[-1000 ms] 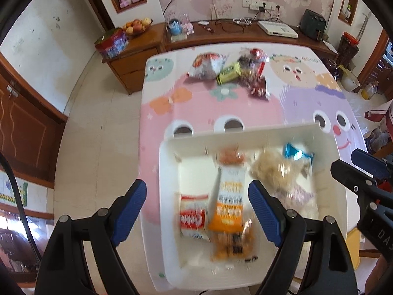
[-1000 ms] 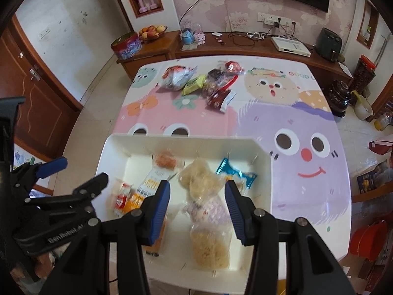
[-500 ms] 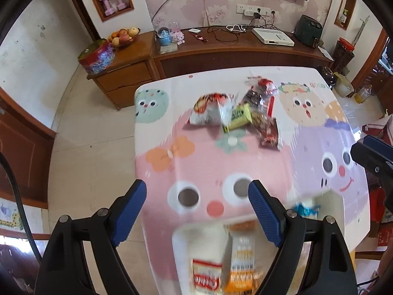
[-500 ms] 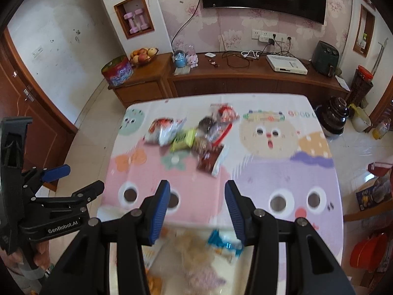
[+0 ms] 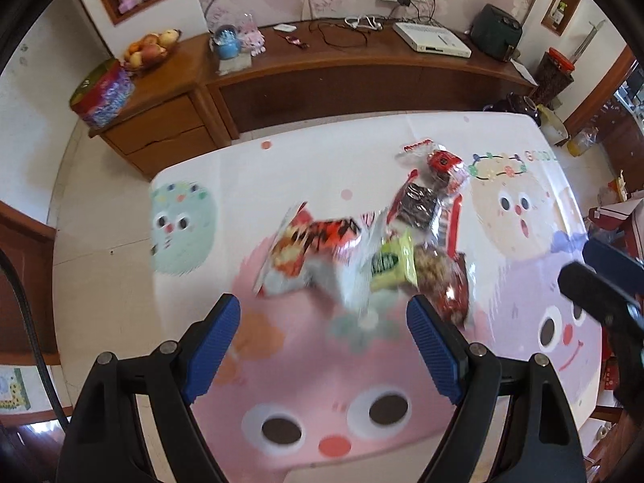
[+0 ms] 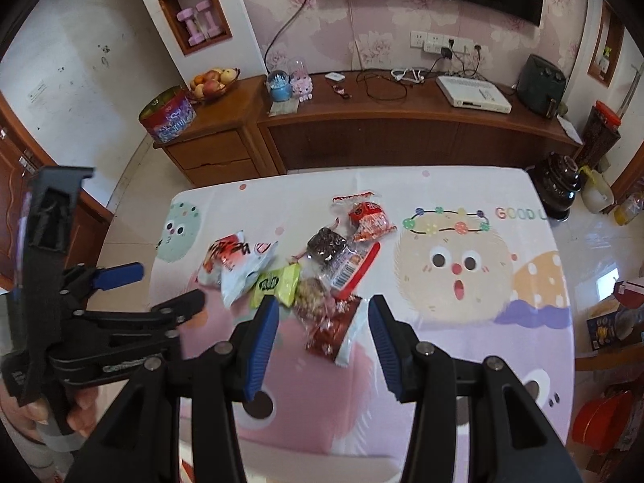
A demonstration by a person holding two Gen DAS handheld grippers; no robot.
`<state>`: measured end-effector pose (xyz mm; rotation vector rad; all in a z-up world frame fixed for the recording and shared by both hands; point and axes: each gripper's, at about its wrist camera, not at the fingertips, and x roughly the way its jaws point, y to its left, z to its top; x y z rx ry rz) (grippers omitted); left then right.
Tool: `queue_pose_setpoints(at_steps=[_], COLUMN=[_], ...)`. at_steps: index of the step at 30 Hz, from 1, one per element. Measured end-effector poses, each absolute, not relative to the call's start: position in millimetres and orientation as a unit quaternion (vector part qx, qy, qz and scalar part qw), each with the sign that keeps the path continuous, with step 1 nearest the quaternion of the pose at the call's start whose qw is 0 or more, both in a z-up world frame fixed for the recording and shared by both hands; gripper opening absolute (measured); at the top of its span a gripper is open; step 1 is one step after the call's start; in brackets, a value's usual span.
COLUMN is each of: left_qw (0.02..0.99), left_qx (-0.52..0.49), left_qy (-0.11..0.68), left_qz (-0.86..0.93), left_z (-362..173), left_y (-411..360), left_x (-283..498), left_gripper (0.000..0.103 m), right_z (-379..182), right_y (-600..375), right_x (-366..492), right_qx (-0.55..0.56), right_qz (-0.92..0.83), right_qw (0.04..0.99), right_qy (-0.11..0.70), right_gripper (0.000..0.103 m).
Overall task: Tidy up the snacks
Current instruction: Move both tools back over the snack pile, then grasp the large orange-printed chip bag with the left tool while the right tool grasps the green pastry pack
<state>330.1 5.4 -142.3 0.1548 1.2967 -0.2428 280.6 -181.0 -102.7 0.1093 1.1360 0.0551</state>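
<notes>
A pile of snack packets lies mid-table on the cartoon tablecloth [image 5: 120, 265]: a red-and-white chip bag [image 5: 306, 249], a yellow-green packet [image 5: 392, 263], a dark brownie packet [image 5: 418, 201], a red packet [image 5: 444, 163] and a nut packet [image 5: 446, 281]. My left gripper [image 5: 324, 346] is open and empty just short of the chip bag. My right gripper [image 6: 322, 342] is open and empty over a red-and-white packet [image 6: 334, 334]. The same pile shows in the right wrist view, with the chip bag [image 6: 237, 265] and green packet [image 6: 277, 283]. The white tray's rim [image 5: 362, 473] peeks at the bottom edge.
A wooden sideboard [image 6: 402, 129] stands beyond the table with a fruit bowl [image 6: 211, 80], a round tin [image 6: 169, 114], a white box [image 6: 473, 92] and cables. A dark pot [image 6: 561, 187] sits on the floor at the table's far right corner.
Both grippers have moved forward from above the white tray toward the snack pile. The tray has dropped almost out of view. Both stay open.
</notes>
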Motion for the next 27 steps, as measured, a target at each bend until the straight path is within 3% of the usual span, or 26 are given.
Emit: queue_pose_setpoints(at_steps=[11,20,27], left_qw=[0.764,0.764,0.775], left_qx=[0.062,0.053,0.048], left_qy=[0.635,0.633,0.613], left_qz=[-0.092,-0.116,-0.144], left_z=[-213,-228,-225], left_y=[-9,-6,14], left_x=[391,400,382], left_gripper=[0.084,0.085,0.073], right_z=[-152,-170,-178], right_y=[-189,-184,-156], right_x=[314,320,326], right_qx=[0.09,0.087,0.05], right_qz=[0.039,0.052,0.084], right_qw=[0.812,0.8,0.796], right_qy=[0.576,0.592,0.597], right_gripper=[0.047,0.047,0.047])
